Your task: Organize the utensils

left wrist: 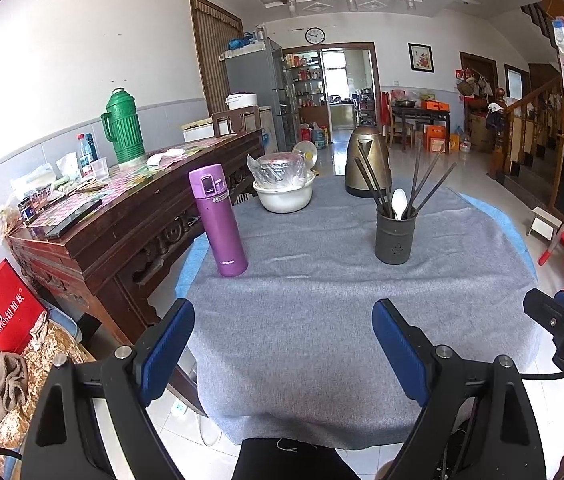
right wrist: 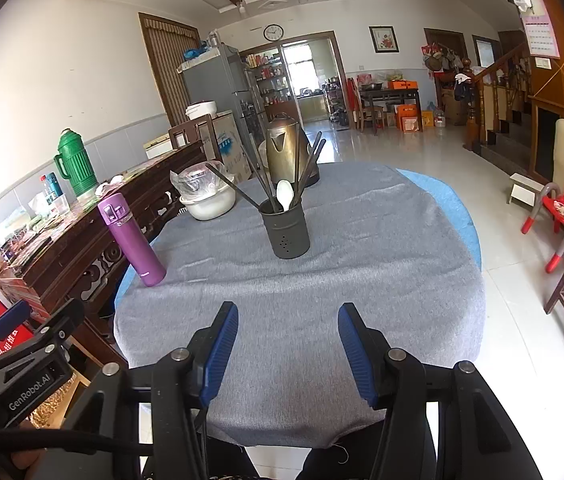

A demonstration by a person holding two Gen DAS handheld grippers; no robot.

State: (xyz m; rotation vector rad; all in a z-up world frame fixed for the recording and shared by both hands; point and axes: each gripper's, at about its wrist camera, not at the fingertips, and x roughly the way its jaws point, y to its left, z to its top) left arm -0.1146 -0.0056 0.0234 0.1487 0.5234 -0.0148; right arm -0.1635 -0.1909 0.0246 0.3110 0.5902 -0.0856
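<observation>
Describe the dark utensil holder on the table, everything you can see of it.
The utensil holder is a dark grey, matte cylinder, seemingly metal, with small holes low on its side. It stands upright on the grey tablecloth, open at the top. Inside lean several dark chopsticks, fanned outward, and one white spoon with its bowl up. It sits in front of the brass-coloured kettle, apart from the purple flask. Neither gripper touches it.

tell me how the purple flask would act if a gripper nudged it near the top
The purple flask is tall and narrow on soft grey cloth, so it would likely tip. Its smooth round body looks slippery and could roll once down.
</observation>
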